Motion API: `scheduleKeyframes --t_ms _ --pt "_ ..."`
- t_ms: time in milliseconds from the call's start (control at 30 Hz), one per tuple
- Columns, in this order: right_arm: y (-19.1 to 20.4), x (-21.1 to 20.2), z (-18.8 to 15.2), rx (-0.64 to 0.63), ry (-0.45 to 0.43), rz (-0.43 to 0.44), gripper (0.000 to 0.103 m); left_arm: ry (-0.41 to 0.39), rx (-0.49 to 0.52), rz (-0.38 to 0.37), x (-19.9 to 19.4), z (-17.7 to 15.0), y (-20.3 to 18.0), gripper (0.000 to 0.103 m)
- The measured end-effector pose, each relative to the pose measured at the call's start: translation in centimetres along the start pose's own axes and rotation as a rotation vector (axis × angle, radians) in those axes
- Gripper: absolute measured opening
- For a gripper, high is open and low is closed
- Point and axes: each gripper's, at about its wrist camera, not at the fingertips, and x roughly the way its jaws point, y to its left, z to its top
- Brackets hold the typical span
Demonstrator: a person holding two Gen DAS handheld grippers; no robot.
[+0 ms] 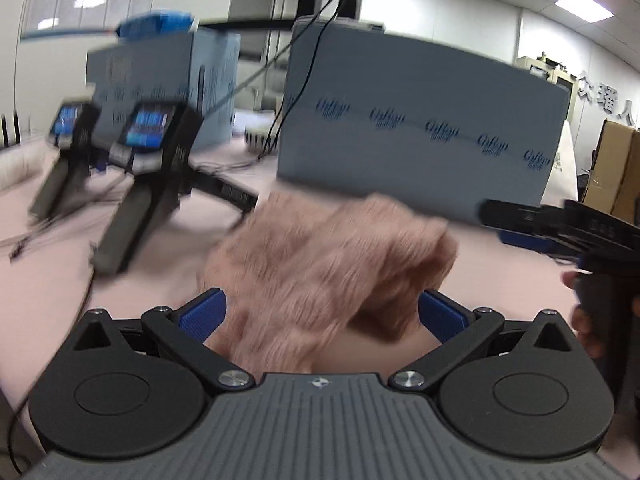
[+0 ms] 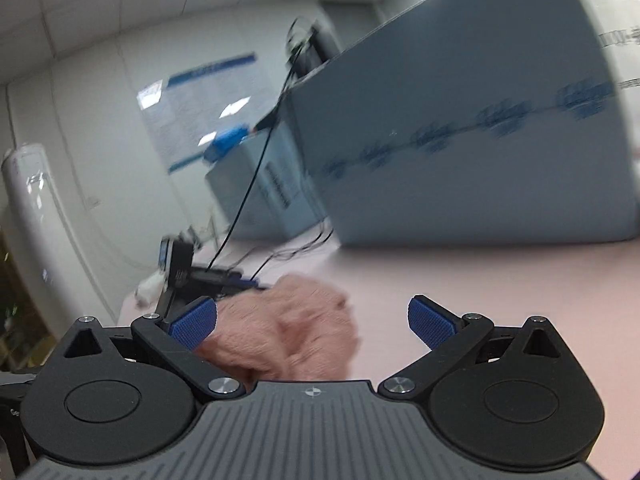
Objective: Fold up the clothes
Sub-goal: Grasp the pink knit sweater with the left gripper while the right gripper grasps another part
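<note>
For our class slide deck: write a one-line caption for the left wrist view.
Open left claw hovers over a bunched pink fuzzy garment on a pink table, blue boxes behind.

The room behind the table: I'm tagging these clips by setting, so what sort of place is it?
Most likely an office or lab, not a home. Ceiling light panels, big printed cardboard boxes and cables sit beyond the pink table holding the fuzzy pink garment.

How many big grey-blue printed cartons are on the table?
2. The larger grey-blue carton with a row of blue logos stands behind the fuzzy pink garment; a smaller grey-blue carton stands left of it. More may be hidden.
</note>
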Motion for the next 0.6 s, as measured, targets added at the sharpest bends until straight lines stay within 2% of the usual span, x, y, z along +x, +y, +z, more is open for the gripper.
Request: scheduleKeyframes --t_ms 67,133,200,233,267,300,367,433,467,533,600 --pt "-1.1 -0.3 -1.2 -0.027 0.022 0.013 0.103 0.007 0.033 0.009 0.6 -0.9 -0.1 0.103" --pt "-1.5 -0.8 -1.9 -0.037 0.103 0.025 0.099 -0.008 0.074 0.025 1.5 -2.1 -1.0 0.103" --pt "-2.5 -3.2 -1.7 -0.026 0.080 0.029 0.097 -0.024 0.099 0.052 2.2 -3.1 -1.5 0.103" --pt "-3.0 -4.4 -1.6 -0.020 0.067 0.031 0.094 -0.024 0.115 0.073 2.5 -3.3 -1.9 0.103" --pt "-3.5 -5.7 -1.6 -0.014 0.053 0.033 0.085 -0.025 0.132 0.087 2.5 -3.4 -2.3 0.103" --pt "-3.2 -4.6 -2.3 -0.013 0.053 0.035 0.080 -0.039 0.137 0.085 2.3 -3.4 -2.4 0.103" --pt "-3.8 -2.9 -2.7 -0.029 0.086 0.034 0.065 -0.053 0.122 0.062 2.1 -3.5 -2.0 0.103" --pt "-3.4 -1.2 -2.7 -0.042 0.124 0.040 0.056 -0.046 0.079 0.055 2.1 -3.4 -1.5 0.103" --pt "-3.4 -0.2 -2.8 -0.045 0.142 0.045 0.052 -0.043 0.043 0.050 2.1 -3.2 -1.0 0.102" --pt "-2.0 -1.1 -3.0 -0.044 0.153 0.051 0.049 -0.045 -0.009 0.035 1.9 -3.1 -0.4 0.098" --pt "-2.2 -1.1 -3.0 -0.040 0.152 0.054 0.044 -0.054 -0.040 0.031 1.8 -3.2 0.0 0.088"
